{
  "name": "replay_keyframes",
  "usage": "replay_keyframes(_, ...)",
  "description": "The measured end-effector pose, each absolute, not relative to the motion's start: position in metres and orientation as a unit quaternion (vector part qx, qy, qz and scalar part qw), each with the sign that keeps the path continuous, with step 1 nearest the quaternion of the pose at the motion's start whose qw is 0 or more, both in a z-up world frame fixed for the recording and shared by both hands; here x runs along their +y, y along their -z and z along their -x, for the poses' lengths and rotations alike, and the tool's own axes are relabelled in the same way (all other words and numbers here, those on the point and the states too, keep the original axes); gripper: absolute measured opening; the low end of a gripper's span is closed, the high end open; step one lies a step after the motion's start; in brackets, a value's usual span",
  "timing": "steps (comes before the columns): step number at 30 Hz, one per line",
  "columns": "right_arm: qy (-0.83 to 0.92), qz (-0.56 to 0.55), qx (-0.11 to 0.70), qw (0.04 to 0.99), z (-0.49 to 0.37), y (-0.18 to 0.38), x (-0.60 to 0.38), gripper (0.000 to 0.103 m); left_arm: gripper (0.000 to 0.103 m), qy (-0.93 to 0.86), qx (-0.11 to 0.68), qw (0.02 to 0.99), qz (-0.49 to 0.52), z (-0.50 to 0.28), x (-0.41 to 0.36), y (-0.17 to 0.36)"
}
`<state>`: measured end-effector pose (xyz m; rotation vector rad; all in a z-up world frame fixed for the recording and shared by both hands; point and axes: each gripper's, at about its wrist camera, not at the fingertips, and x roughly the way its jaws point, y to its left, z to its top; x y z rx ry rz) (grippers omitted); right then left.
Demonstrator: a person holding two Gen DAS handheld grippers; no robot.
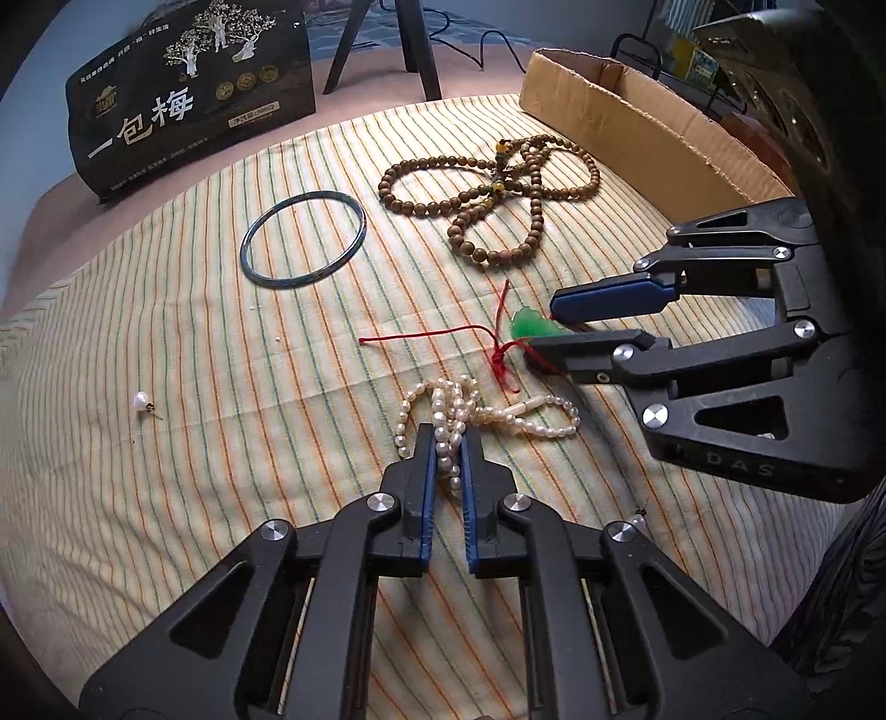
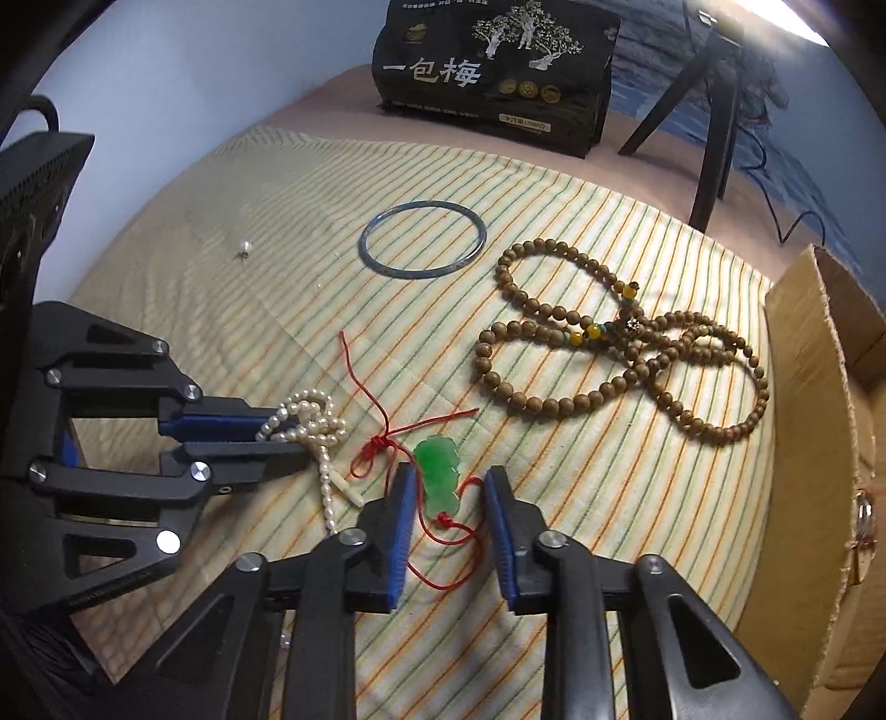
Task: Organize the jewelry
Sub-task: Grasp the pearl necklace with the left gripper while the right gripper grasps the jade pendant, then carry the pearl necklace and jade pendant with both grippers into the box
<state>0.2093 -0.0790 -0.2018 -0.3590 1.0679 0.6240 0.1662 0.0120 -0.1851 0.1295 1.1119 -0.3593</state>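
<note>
A pearl necklace (image 1: 487, 412) lies bunched on the striped cloth (image 1: 166, 310). My left gripper (image 1: 447, 443) is shut on part of it; it also shows in the right wrist view (image 2: 288, 432) with the pearls (image 2: 310, 421) between its fingers. A green jade pendant (image 2: 439, 476) on a red cord (image 2: 382, 421) lies between the fingers of my right gripper (image 2: 449, 482), which is open around it. In the left wrist view the right gripper (image 1: 545, 327) straddles the pendant (image 1: 531, 324). A dark blue bangle (image 1: 303, 238), a brown bead necklace (image 1: 493, 194) and a pearl earring (image 1: 143, 402) lie further out.
An open cardboard box (image 1: 637, 122) stands along the right edge of the cloth, also in the right wrist view (image 2: 819, 443). A black printed bag (image 1: 188, 94) stands at the back. Black tripod legs (image 1: 410, 44) and a cable are behind it.
</note>
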Motion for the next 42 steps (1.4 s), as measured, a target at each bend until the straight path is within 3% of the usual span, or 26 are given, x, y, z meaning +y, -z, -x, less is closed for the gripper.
replay_keyframes(1, -0.290, 0.168, 0.497, 0.800, -0.209, 0.201, -0.079, 0.012, 0.007, 0.169, 0.524, 0.832, -0.060, -0.166, 0.012, 0.185)
replay_keyframes(13, -0.291, 0.153, 0.482, 0.812, -0.198, 0.181, -0.090, 0.012, 0.006, 0.156, 0.513, 0.844, -0.021, -0.163, 0.029, 0.164)
replay_keyframes(42, -0.246, 0.030, 0.375, 0.894, -0.183, 0.078, -0.179, 0.012, 0.005, 0.177, 0.393, 0.899, 0.078, -0.166, 0.036, 0.038)
